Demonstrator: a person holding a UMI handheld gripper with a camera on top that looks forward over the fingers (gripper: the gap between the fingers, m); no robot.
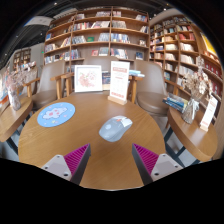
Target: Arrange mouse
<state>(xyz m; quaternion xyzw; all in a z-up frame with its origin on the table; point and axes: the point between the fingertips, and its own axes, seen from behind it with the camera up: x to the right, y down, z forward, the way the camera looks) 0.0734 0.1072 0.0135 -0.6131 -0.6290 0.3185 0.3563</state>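
A pale grey-white mouse [115,127] lies on the round wooden table [95,150], just ahead of my fingers and a little right of the middle. A round blue mouse mat [56,114] lies on the table to the left, beyond my left finger. My gripper [110,158] is open and empty, its magenta pads [76,156] wide apart, held above the table's near part. The mouse is apart from both fingers.
Two upright display boards [88,77] stand at the table's far edge, a wooden stand [119,82] beside them. Bookshelves [100,35] line the back wall. Side tables with books stand at the left [12,105] and right [195,110].
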